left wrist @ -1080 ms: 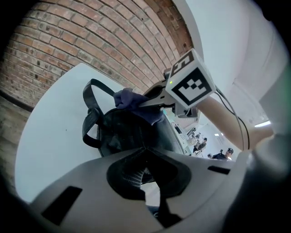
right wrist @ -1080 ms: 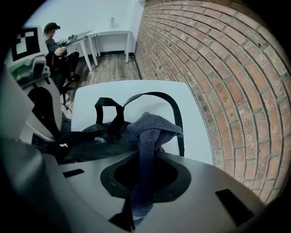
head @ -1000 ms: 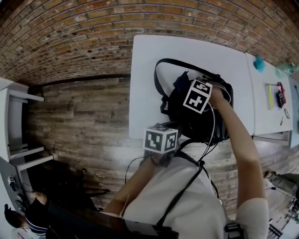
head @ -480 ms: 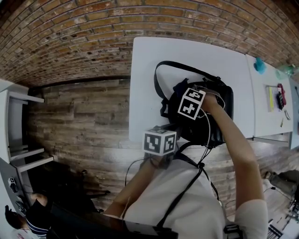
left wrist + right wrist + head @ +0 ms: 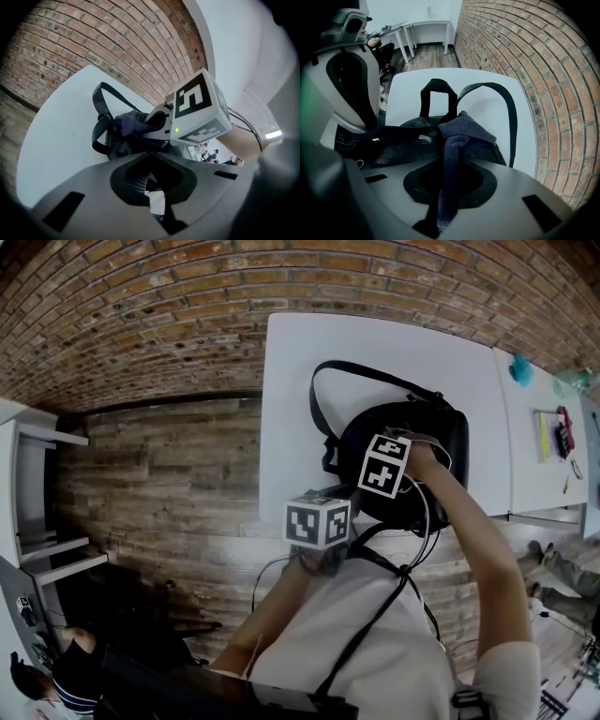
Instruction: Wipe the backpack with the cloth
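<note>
Right gripper (image 5: 449, 180) fingers pinch the cloth (image 5: 461, 129) on the backpack (image 5: 427, 432); left gripper (image 5: 152, 180) fingers clamp its edge.

The right gripper (image 5: 377, 465) is sliding across the black backpack (image 5: 427, 432), coming from the bag's far upper part toward its near edge and the person. The dark blue cloth (image 5: 461, 133) clamped in its jaws is dragging along with it. More of the backpack's far side is showing bare as the gripper leaves it.
</note>
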